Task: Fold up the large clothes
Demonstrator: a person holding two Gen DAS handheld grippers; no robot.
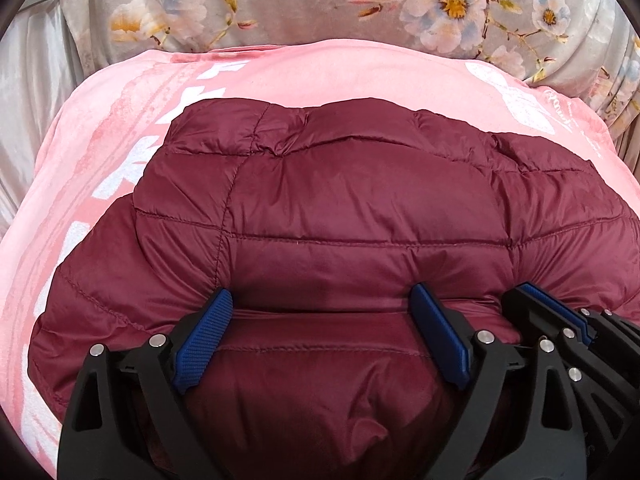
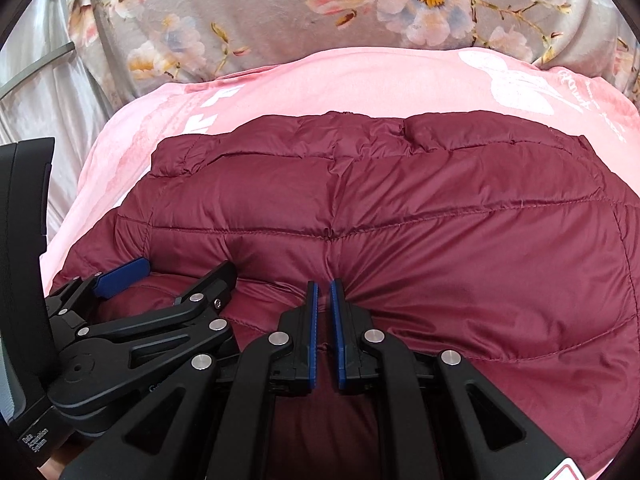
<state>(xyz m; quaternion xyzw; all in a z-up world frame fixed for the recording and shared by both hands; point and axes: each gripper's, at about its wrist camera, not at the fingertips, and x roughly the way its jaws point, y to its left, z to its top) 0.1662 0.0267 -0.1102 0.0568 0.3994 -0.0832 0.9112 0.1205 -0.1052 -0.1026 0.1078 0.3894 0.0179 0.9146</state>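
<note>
A maroon quilted down jacket (image 1: 340, 200) lies folded on a pink blanket (image 1: 100, 152); its near edge is doubled over toward me. My left gripper (image 1: 320, 292) stands wide open at that near fold, one blue pad on either side of a puffy section, neither pressing it. Close to its right, my right gripper (image 1: 552, 308) shows its blue pads together. In the right wrist view the right gripper (image 2: 324, 286) is shut on the jacket (image 2: 440, 208) edge, with creases running into its tips. The left gripper (image 2: 176, 276) sits open at the left.
The pink blanket (image 2: 360, 84) with white print covers the surface under the jacket. Behind it lies a grey floral bedcover (image 1: 280, 4). Shiny grey fabric (image 1: 32, 80) hangs at the far left.
</note>
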